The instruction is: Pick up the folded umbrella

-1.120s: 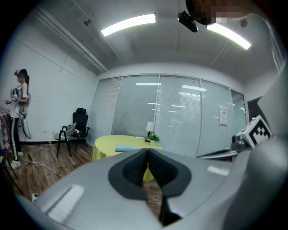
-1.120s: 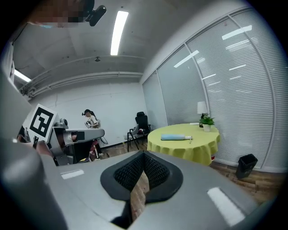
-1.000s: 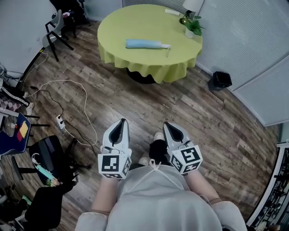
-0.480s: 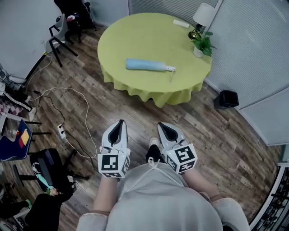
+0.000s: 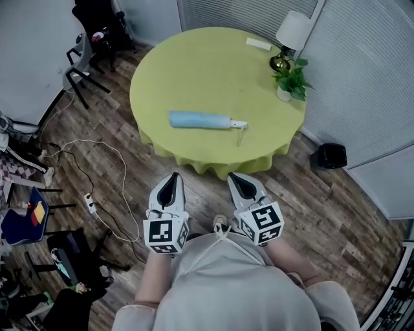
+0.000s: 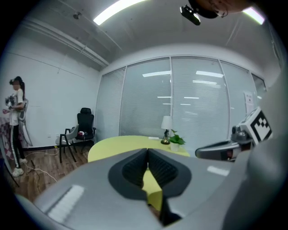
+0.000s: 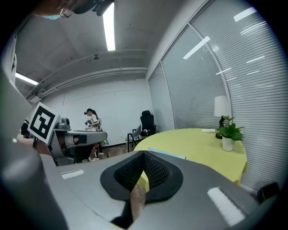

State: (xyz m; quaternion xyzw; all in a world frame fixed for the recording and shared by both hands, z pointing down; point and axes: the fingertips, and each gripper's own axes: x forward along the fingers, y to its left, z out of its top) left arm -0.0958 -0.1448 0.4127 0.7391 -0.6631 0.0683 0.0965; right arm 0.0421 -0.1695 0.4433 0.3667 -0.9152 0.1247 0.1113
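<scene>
Fingers [image 6: 132, 170] closed and empty on left gripper [image 5: 173, 176] and right gripper [image 5: 234, 177]: reach over the round yellow-green bench [image 5: 213, 64], open wide, straddle the folded light-blue umbrella [image 5: 197, 120] mid-length.

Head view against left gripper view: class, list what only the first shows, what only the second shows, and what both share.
Only the head view: the folded umbrella lying on the round green table, and the black bin on the floor.
Only the left gripper view: a standing person by the far wall, and the ceiling lights.
Both: the table, the lamp, the potted plant, the black chair and the right gripper.
</scene>
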